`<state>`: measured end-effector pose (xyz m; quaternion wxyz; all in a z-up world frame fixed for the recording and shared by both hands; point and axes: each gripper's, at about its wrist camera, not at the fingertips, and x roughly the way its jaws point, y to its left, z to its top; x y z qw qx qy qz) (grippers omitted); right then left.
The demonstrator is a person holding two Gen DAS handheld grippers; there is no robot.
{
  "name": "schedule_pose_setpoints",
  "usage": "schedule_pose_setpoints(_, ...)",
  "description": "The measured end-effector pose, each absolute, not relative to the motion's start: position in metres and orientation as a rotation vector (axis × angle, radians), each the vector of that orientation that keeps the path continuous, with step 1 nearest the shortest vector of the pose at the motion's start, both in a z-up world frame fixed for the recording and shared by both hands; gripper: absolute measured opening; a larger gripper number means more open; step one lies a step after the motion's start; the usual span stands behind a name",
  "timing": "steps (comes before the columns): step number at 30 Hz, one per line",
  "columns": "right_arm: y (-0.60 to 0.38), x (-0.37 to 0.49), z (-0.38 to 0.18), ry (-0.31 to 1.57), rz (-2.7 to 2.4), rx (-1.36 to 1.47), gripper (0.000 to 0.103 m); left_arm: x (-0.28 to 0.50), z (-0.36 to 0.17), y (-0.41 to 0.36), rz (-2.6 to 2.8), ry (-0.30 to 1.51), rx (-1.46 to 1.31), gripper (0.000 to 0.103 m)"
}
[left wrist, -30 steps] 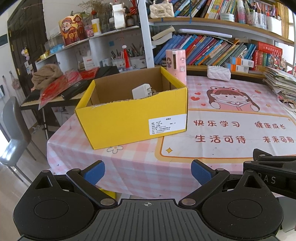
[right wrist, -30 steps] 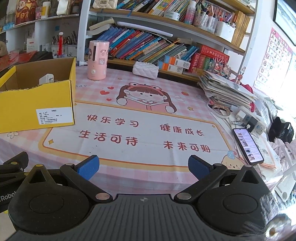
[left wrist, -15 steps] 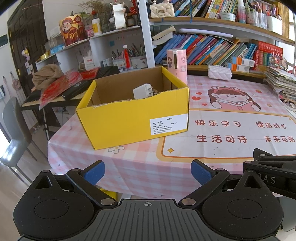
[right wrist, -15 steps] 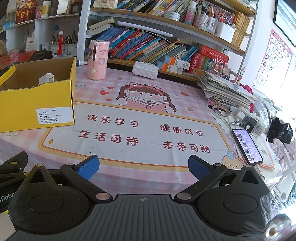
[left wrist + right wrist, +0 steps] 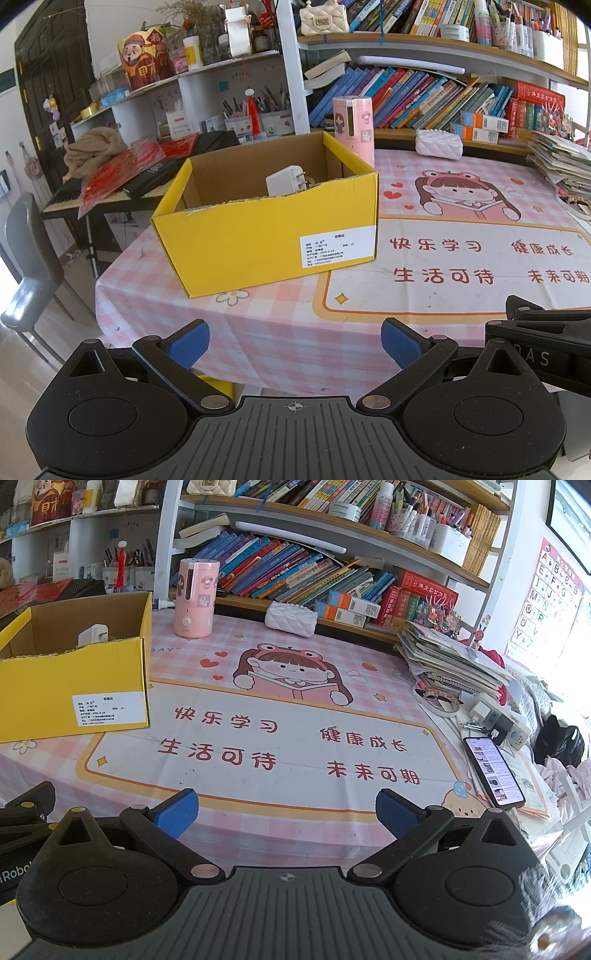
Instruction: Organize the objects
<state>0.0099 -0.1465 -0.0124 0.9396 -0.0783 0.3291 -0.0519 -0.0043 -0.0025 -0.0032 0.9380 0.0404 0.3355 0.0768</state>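
On the far left of the desk (image 5: 258, 343) sits my yellow box (image 5: 266, 243). Its top is open. A white plug (image 5: 284, 181) is already inside, near the back wall. There may be more things under it, but the front wall hides the bottom, so I cannot be sure.

My left gripper (image 5: 295, 341) hangs low at the near edge of the desk, in front of the box. Its jaws are wide and hold nothing.

Next to it, my right gripper (image 5: 287, 810) hangs at the same edge, facing the big picture mat (image 5: 280, 738). Its jaws are wide too, and empty.

The mat in the middle has nothing loose on it. I think most of the tidying there is done.

Further back stands a pink bottle (image 5: 194, 598), just behind the box corner. A white quilted pouch (image 5: 291, 618) lies beside the books.

On the right side a phone (image 5: 493, 771) lies at the edge of the mat, with a white power strip (image 5: 500, 720) near it and a pile of papers (image 5: 450, 661) behind.

Those things are still out. If they belong in the box, they are what is left for me.
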Motion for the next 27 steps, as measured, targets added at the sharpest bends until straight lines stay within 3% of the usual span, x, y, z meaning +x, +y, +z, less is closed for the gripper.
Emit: schedule_pose_setpoints(27,-0.1452,0.01,-0.012,0.674,-0.107,-0.16,0.103,-0.0067,-0.0045,0.0017,0.156,0.69,0.083,0.1)
